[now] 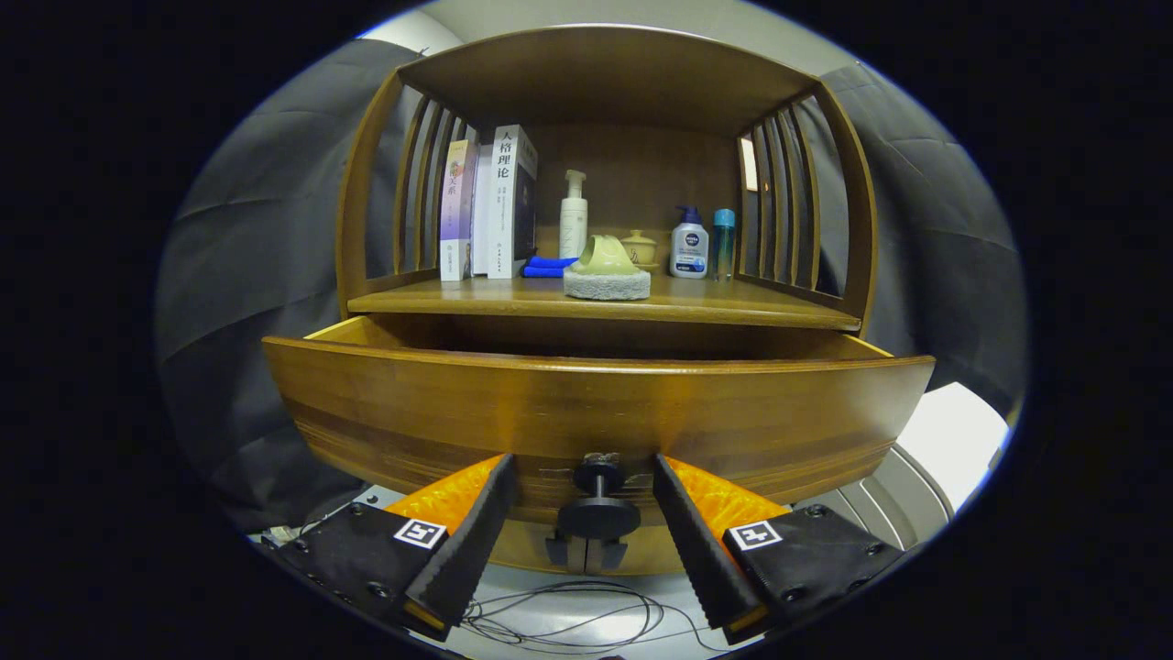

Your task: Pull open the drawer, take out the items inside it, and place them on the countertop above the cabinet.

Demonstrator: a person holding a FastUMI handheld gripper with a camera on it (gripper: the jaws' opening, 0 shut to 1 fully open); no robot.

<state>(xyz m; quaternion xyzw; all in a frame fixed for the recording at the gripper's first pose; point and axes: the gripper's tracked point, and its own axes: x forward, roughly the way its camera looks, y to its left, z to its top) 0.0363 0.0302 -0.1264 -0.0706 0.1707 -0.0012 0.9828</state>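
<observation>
Wide around the knob [598,515], hand-held gripper [585,477] fingers, drawer [596,412] open.

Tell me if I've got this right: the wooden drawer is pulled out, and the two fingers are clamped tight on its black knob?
Not quite. The gripper view shows the drawer pulled out, but the gripper is open: its fingers stand apart on either side of the black knob, not touching it.

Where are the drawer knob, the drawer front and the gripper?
Drawer knob [598,516]: gripper view, on its round black head.
Drawer front [596,412]: gripper view, middle of the wooden panel.
Gripper [584,478]: gripper view, midway between its fingertips; jaws open, either side of the knob.
</observation>
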